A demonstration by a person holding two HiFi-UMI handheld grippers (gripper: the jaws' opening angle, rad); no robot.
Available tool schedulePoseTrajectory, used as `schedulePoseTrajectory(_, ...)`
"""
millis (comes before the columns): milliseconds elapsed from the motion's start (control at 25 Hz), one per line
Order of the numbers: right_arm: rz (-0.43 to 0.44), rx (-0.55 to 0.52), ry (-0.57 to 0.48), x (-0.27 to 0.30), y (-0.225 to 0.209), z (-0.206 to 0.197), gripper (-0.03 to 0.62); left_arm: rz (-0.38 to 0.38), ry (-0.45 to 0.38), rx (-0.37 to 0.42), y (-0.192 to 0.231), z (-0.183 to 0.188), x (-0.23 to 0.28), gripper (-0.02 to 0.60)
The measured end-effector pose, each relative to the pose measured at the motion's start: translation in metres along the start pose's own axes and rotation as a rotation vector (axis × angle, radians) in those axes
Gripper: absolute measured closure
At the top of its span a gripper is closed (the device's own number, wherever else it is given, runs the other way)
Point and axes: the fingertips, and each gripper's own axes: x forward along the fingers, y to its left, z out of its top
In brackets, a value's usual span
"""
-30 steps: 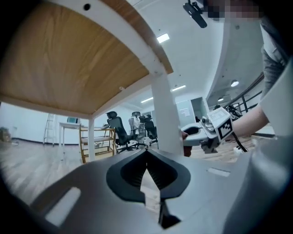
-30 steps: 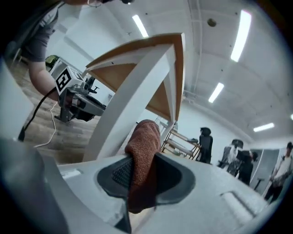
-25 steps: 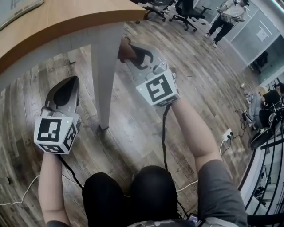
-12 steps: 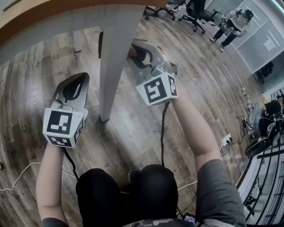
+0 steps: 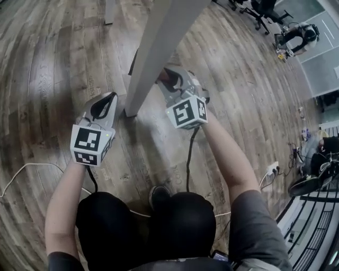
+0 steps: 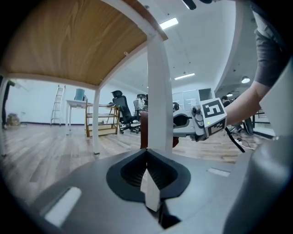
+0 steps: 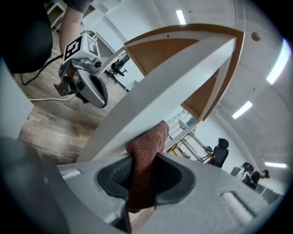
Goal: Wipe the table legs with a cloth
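Observation:
A white table leg (image 5: 153,53) slants down to its foot on the wood floor. My right gripper (image 5: 165,75) is on the leg's right side, low down, shut on a reddish-brown cloth (image 7: 149,141) that presses against the table leg (image 7: 151,100). In the left gripper view the cloth (image 6: 143,130) shows behind the table leg (image 6: 159,91), with the right gripper (image 6: 183,121) beside it. My left gripper (image 5: 110,97) hovers just left of the leg's foot, apart from it. The left gripper (image 6: 147,153) has its jaws together and holds nothing.
The wooden tabletop (image 6: 78,41) spreads overhead in the left gripper view. A second table leg (image 5: 109,10) stands farther off. Office chairs (image 5: 259,8) and a standing person (image 5: 299,34) are at the far right. A power strip (image 5: 271,168) and cables (image 5: 21,174) lie on the floor.
Both grippers have moved down the table leg toward its foot, the right one sliding the cloth along it. The tabletop has left the head view.

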Motion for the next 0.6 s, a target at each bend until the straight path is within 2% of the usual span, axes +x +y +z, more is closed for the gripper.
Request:
schedulePoseTrajectory(120, 0.073, 0.029, 0.055, 0.016, 0.039, -0.033, 0.503, -0.014, 0.045, -0.086, -0.004, -0.039, -0.002, 0.561)
schedulePoseTrajectory(360, 0.188, -0.024, 0.153, 0.040, 0.099, -0.081, 0.503, -0.046, 0.143, -0.098, -0.008, -0.096, -0.004, 0.561)
schedulePoseTrajectory(600, 0.274, 0.075, 0.260, 0.054, 0.149, -0.124, 0.503, 0.019, 0.187, -0.159, 0.010, -0.122, -0.010, 0.561)
